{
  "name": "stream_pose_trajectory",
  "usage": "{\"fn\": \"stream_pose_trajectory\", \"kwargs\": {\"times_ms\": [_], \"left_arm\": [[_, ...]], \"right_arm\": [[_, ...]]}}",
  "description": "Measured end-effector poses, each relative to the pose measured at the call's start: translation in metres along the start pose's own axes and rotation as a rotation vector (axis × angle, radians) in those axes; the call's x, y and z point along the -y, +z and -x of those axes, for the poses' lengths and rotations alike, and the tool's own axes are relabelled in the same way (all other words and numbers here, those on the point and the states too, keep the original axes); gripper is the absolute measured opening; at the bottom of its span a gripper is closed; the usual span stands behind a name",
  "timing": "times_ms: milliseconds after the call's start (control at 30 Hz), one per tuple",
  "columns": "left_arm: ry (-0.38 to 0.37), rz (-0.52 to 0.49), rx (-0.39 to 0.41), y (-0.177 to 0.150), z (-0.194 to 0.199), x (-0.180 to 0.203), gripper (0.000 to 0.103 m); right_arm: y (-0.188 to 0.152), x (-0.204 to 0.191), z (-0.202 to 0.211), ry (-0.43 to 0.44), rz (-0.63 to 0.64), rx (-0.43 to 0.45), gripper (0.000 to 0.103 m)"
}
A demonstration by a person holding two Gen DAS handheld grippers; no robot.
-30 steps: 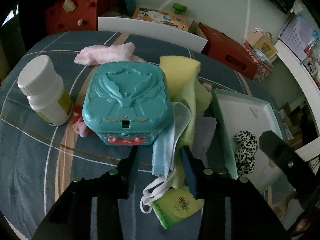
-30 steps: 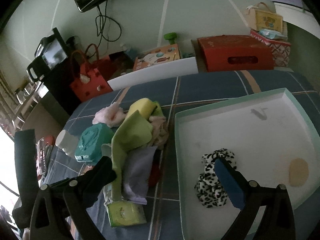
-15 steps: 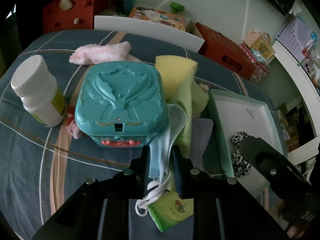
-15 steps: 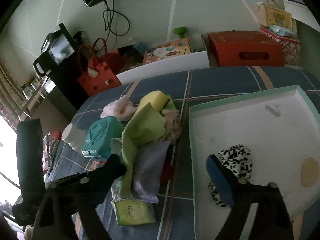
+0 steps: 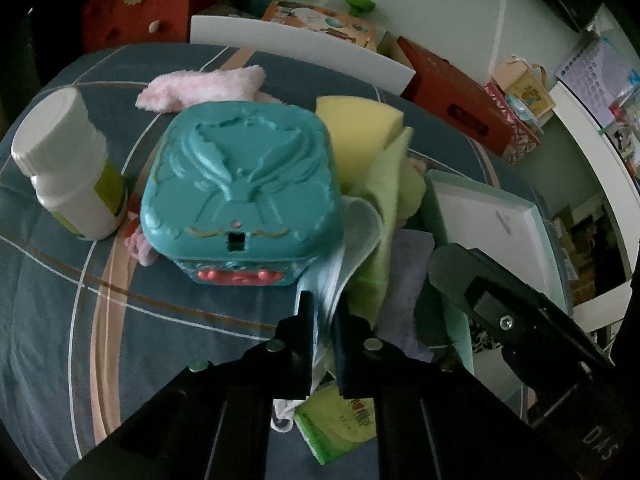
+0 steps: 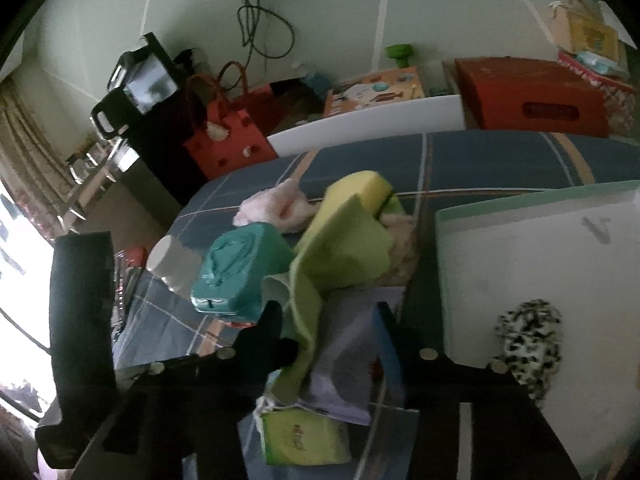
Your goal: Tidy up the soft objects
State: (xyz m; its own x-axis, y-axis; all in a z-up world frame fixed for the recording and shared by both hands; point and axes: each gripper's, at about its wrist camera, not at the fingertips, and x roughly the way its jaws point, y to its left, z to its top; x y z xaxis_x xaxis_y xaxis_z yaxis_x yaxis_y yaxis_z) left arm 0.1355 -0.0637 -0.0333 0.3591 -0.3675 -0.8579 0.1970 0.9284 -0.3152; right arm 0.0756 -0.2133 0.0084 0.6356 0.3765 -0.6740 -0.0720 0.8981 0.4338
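Blue plaid tabletop (image 5: 48, 312) carrying clutter | left gripper (image 5: 322, 316) pinching face mask (image 5: 352, 236) beside teal box (image 5: 240, 184) | right gripper (image 6: 328, 320) spread apart, straddling green cloth (image 6: 340, 248) | step: pickup | next, likely: lifting mask toward tray (image 6: 520, 248)

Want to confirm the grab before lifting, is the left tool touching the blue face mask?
Touching. The left wrist view shows the left tool with both fingers pressed against the blue face mask, its fabric pinched between them.
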Motion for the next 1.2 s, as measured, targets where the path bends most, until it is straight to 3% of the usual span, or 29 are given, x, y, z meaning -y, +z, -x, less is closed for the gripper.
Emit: {"fn": "stream_pose_trajectory", "kwargs": {"times_ms": [133,400,800,1000,1200], "left_arm": [[0.002,0.000,0.003,-0.002,0.002,-0.002,0.007],[0.012,-0.018,-0.007,-0.007,0.004,-0.002,0.007],[0.021,-0.001,-0.022,-0.010,0.003,-0.010,0.007],[0.028,-0.001,-0.029,-0.007,-0.001,-0.009,0.007],[0.039,-0.004,-0.035,-0.004,-0.008,-0.006,0.007]], "right_arm": [[0.000,-0.003,-0.005,0.043,0.005,-0.018,0.037],[0.002,-0.007,-0.020,0.076,0.010,-0.053,0.031],[-0.002,0.002,-0.041,0.067,-0.026,-0.112,0.018],[-0.003,0.005,-0.044,0.067,-0.038,-0.118,0.017],[-0.004,0.006,-0.046,0.061,-0.046,-0.116,0.009]]}}
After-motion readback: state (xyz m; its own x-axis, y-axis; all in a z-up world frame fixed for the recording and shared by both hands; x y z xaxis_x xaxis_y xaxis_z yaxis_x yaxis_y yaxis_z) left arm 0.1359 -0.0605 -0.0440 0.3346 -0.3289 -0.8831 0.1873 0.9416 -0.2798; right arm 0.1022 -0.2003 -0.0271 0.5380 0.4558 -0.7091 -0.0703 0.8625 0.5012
